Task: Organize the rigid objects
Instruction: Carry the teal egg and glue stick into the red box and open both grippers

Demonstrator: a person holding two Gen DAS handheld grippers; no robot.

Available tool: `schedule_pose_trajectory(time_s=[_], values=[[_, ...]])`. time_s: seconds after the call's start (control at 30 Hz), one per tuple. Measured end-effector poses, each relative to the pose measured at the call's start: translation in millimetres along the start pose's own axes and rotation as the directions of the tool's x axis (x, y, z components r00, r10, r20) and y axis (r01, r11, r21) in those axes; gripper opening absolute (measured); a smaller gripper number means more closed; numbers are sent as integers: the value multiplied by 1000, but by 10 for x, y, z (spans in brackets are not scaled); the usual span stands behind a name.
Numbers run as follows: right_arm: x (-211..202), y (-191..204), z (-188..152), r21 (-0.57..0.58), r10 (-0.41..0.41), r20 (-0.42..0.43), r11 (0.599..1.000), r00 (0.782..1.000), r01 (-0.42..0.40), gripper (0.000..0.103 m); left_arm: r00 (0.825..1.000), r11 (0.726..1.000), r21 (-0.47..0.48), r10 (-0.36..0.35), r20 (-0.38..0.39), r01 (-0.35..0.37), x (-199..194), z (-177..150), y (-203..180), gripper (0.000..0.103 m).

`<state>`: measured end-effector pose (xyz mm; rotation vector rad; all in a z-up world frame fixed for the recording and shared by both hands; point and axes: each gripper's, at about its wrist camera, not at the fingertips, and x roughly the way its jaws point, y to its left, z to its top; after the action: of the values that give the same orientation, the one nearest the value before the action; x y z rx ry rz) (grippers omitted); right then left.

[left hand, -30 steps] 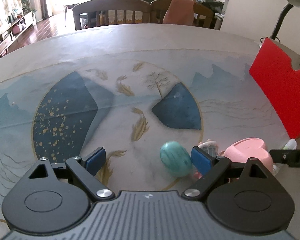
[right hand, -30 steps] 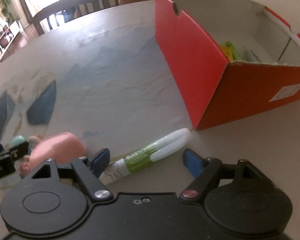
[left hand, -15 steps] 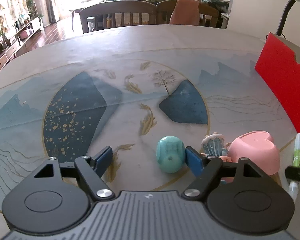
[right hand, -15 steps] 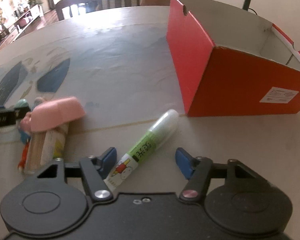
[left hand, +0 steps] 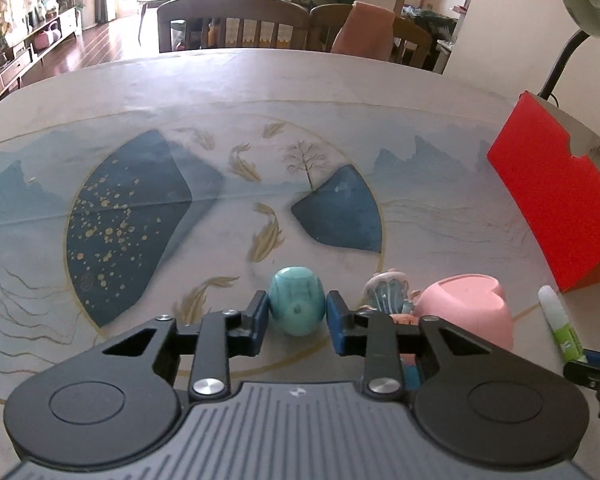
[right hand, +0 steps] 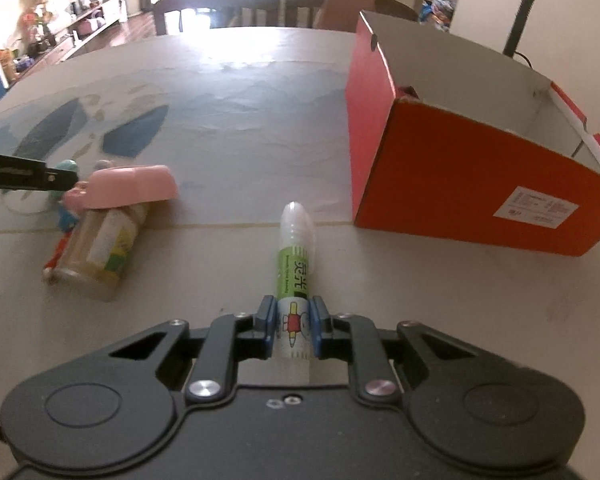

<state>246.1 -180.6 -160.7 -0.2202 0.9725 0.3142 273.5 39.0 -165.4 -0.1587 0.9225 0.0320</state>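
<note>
My left gripper (left hand: 297, 316) is closing on the teal egg (left hand: 297, 305) (pads touching). My right gripper (right hand: 293, 330) is squeezing the glue stick (right hand: 295, 268), pointing at twelve o'clock.

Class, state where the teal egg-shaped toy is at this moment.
In the left wrist view the teal egg sits on the table between the closing left gripper, left of the pink heart-shaped cup.

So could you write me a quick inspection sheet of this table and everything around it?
Surface: round table with a painted fish and mountain cover.
Job's things: teal egg-shaped toy; glue stick; open red box.
Clutter: pink heart-shaped container, small figurine, jar on its side.
Grippers: left gripper closing, pads at the toy's sides; right gripper shut on the glue stick.
Cables: lamp cord behind the box.
Surroundings: wooden chairs, desk lamp.
</note>
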Motion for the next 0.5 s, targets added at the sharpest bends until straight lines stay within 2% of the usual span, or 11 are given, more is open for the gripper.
schedule_pose_trajectory(time_s=[0.27, 0.5], values=[[-369, -177, -61, 21, 81, 18, 997, 997, -81, 16, 1000, 998, -62, 2, -11, -2, -129, -72, 60, 30], [-544, -252, -57, 28, 130, 41, 991, 991, -131, 16, 1000, 997, -69, -24, 5, 24, -413, -115, 26, 30]])
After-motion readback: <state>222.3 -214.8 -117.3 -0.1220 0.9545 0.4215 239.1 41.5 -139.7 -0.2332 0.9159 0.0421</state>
